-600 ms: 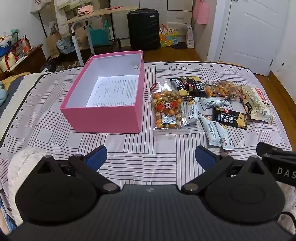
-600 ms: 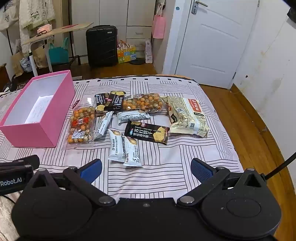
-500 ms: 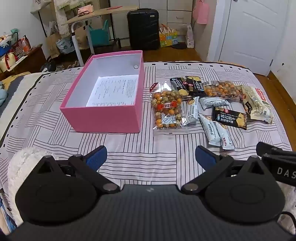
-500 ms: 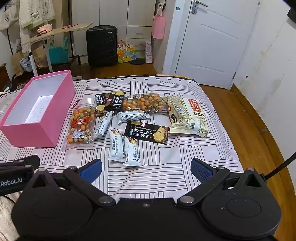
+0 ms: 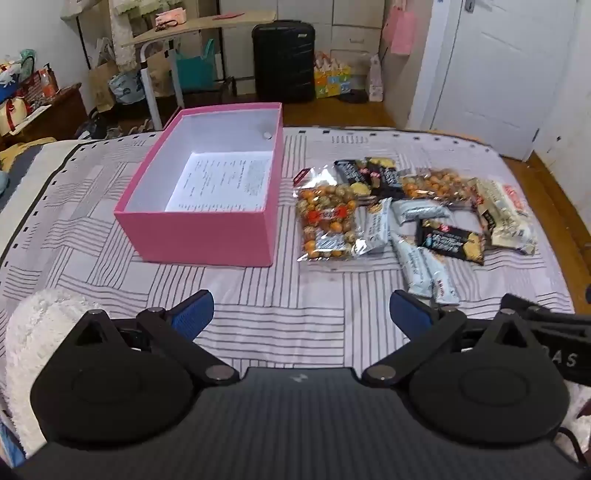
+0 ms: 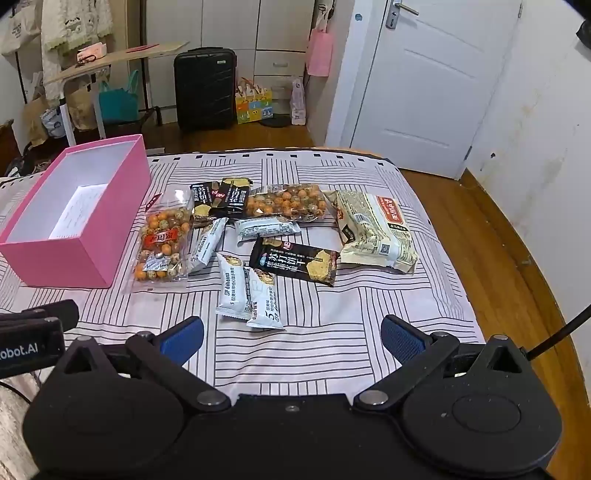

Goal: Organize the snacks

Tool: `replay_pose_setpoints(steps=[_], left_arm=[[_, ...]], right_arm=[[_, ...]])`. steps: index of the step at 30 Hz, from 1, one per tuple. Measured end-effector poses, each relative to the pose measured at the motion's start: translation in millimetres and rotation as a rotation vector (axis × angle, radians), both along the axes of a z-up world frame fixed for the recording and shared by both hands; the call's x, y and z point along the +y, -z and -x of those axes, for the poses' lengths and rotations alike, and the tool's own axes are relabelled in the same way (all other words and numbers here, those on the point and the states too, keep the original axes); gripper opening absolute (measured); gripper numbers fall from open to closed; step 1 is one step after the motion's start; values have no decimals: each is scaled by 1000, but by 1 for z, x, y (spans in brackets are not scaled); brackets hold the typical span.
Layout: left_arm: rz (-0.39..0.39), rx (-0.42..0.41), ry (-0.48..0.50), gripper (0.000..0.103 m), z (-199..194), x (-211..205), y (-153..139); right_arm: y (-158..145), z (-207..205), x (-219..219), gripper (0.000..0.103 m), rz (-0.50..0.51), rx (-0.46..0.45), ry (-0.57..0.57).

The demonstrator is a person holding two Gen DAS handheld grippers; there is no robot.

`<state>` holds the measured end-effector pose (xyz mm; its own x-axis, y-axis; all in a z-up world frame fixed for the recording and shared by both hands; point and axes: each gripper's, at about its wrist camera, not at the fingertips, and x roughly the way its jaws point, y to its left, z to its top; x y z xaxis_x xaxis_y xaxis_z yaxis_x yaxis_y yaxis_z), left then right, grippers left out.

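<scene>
An open pink box [image 5: 207, 232] [image 6: 70, 262] with a printed sheet on its floor sits on the striped bedspread. To its right lie several snack packs: a clear bag of speckled nuts [image 5: 328, 221] [image 6: 162, 243], a second nut bag [image 6: 286, 202], black cracker packs [image 5: 448, 240] [image 6: 295, 260], pale blue bars [image 5: 424, 269] [image 6: 247, 291], and a beige pack [image 5: 504, 212] [image 6: 375, 230]. My left gripper [image 5: 301, 312] hovers open over bare bedspread in front of the box. My right gripper [image 6: 291, 339] is open just short of the blue bars. Neither holds anything.
The bed's right edge [image 6: 476, 317] drops to a wooden floor. Beyond the bed's far end stand a black suitcase [image 5: 282, 61], a folding table [image 5: 192, 31], bags and a white door [image 6: 424, 85]. A white fluffy sleeve [image 5: 40, 332] shows at the lower left.
</scene>
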<state>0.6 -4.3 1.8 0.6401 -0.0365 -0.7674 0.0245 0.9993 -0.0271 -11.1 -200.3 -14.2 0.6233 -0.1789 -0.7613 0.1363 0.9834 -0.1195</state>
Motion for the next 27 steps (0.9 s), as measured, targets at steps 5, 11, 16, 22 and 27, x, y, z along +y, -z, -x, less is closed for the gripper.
replay_pose_setpoints(steps=[5, 11, 16, 22, 27], left_arm=[[39, -10, 5, 102, 0, 8, 1], [4, -15, 7, 102, 3, 7, 3], [22, 0, 23, 102, 3, 8, 3], [28, 5, 33, 102, 4, 8, 3], [31, 10, 38, 102, 4, 7, 3]], right_arm=[[0, 1, 1, 103, 4, 2, -2], [0, 1, 0, 103, 5, 3, -1], [1, 2, -2, 103, 4, 4, 1], [1, 2, -1, 103, 3, 4, 0], [2, 1, -1, 103, 7, 4, -1]])
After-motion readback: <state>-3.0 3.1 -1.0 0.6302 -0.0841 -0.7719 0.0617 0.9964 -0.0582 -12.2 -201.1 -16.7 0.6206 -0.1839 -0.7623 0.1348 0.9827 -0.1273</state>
